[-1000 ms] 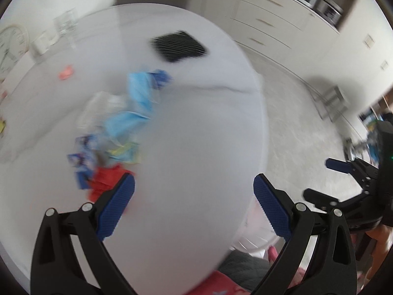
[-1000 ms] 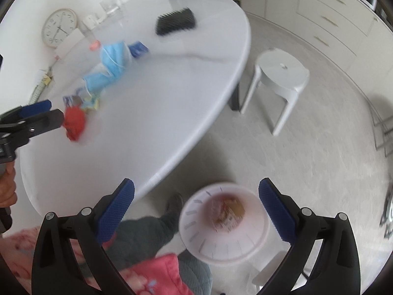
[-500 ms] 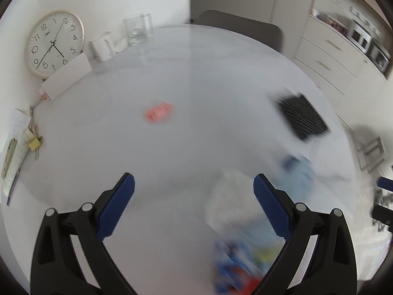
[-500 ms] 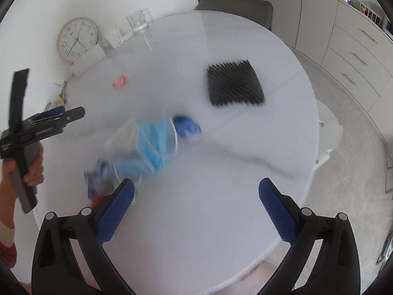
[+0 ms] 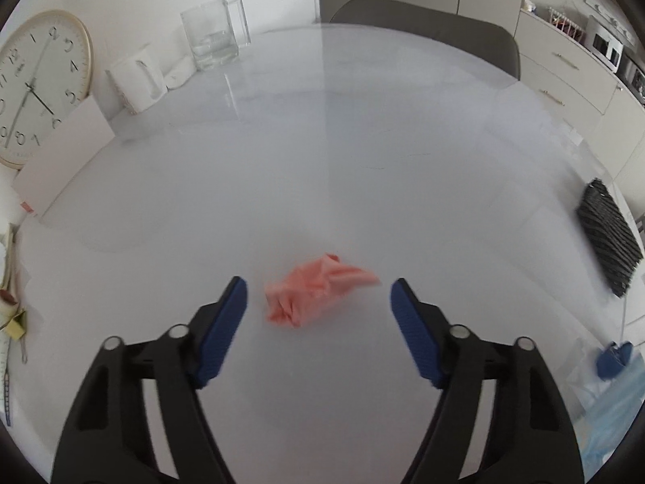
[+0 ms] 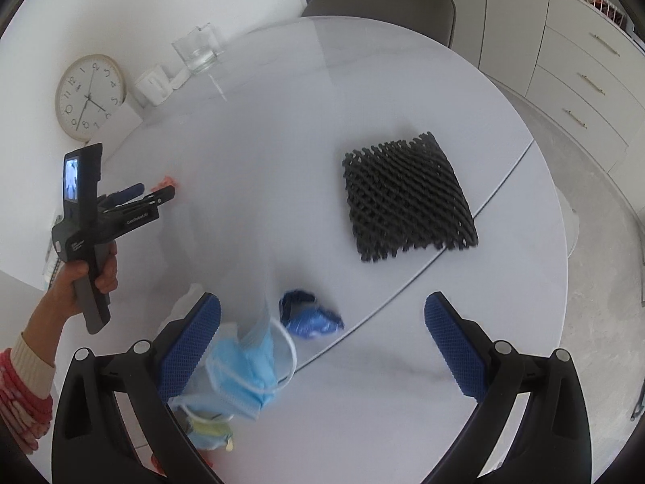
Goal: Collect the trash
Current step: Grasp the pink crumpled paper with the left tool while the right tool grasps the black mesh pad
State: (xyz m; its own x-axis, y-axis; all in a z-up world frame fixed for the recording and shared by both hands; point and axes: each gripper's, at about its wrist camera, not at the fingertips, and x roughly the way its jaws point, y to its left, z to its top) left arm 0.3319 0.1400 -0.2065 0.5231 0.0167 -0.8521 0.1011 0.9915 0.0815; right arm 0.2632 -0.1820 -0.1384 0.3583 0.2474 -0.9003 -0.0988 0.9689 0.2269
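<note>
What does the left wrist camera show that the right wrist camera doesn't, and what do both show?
Only the left wrist view: the whole pink wrapper lying between the closing left gripper's jaws, not yet pinched. Only the right wrist view: the hand holding that gripper, the face masks beside the open right gripper, and the whole black mesh. Both: the table, clock, glass vase and blue wrapper.

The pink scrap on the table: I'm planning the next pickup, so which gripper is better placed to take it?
Left. The pink scrap lies between the left gripper's closing fingers, untouched. The right gripper hangs open over the blue mask, far off.
</note>
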